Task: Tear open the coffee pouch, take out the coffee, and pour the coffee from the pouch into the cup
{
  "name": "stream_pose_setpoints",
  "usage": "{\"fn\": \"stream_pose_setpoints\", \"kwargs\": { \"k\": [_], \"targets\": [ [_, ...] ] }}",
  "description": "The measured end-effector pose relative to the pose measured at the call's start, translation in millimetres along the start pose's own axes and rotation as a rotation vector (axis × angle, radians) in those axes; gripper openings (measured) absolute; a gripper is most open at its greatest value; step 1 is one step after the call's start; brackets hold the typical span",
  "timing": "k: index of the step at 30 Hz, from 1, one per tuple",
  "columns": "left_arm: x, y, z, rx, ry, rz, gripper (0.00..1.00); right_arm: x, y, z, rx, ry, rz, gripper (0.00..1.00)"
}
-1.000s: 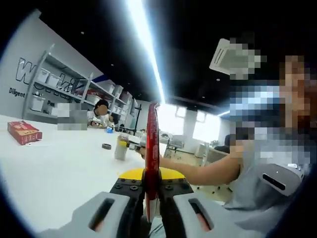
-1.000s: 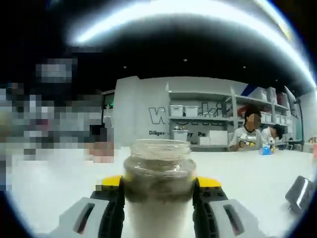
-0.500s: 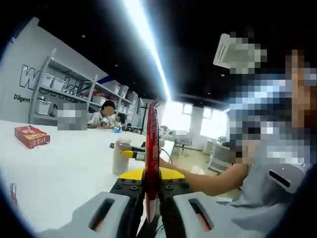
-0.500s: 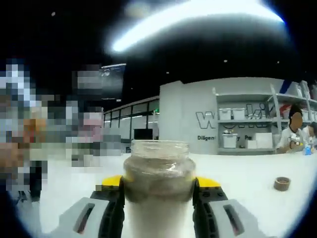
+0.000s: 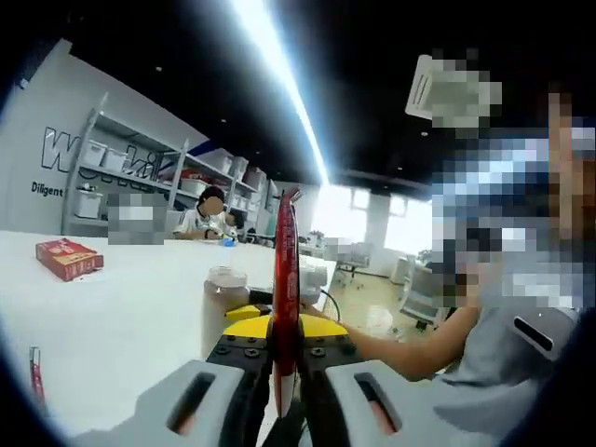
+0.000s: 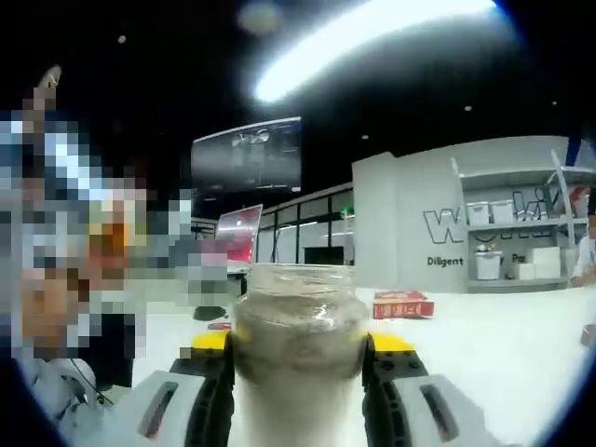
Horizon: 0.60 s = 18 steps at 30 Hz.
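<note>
Above the white desk (image 5: 102,326), left tongs (image 5: 285,396) are pinching the upright red coffee pouch (image 5: 285,298), right tongs (image 6: 298,396) are clamping the glass cup (image 6: 298,345), pouring apparently pending.

Both views fairly dim up top, dark ceiling, bright below. Main light: long ceiling light strip (image 5: 279,88), blown out, with haloed edges; in the right gripper view the same kind of strip (image 6: 372,42) smears into a curved white band. Windows (image 5: 372,219) at the back overexposed. White tabletop (image 5: 102,326) bright, low contrast, soft shadows only. Strong fisheye bending: shelves (image 5: 130,172) and wall lettering curve near the edges. Jar (image 6: 298,335) close to the lens, slightly soft, small glare spot on the glass. Background mildly blurred, red pouch (image 5: 285,298) edge sharp.
</note>
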<state>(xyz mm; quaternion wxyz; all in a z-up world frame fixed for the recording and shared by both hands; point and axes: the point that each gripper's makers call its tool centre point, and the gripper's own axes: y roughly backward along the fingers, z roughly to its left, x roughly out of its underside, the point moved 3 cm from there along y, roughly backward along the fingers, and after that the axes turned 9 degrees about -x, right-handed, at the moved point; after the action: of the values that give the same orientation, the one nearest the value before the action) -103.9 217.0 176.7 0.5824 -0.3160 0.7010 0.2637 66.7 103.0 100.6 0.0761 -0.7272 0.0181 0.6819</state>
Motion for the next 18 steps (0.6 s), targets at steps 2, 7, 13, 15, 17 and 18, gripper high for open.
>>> {"fn": "stream_pose_setpoints", "kwargs": {
  "k": [2,7,13,15,17,18],
  "targets": [
    [-0.3,1,-0.3,-0.002,0.0,-0.002,0.12,-0.5,-6,8,-0.01,-0.001,-0.001,0.54],
    [-1.8,3,-1.3,-0.004,-0.003,-0.007,0.12,-1.8,-15,22,-0.01,-0.001,0.013,0.54],
    [-1.1,0,-3.0,0.002,-0.005,0.0,0.12,-2.7,-23,37,-0.011,-0.005,0.027,0.54],
    [-1.2,-1,-4.6,0.007,-0.008,0.002,0.12,-2.1,-27,39,-0.019,-0.004,0.034,0.54],
    [-1.1,-1,-4.7,0.006,-0.009,0.003,0.12,-2.0,-30,43,-0.023,-0.003,0.032,0.54],
    [-1.0,-1,-4.4,0.004,-0.009,0.005,0.12,-2.2,-31,44,-0.023,-0.001,0.032,0.54]
  ]
}}
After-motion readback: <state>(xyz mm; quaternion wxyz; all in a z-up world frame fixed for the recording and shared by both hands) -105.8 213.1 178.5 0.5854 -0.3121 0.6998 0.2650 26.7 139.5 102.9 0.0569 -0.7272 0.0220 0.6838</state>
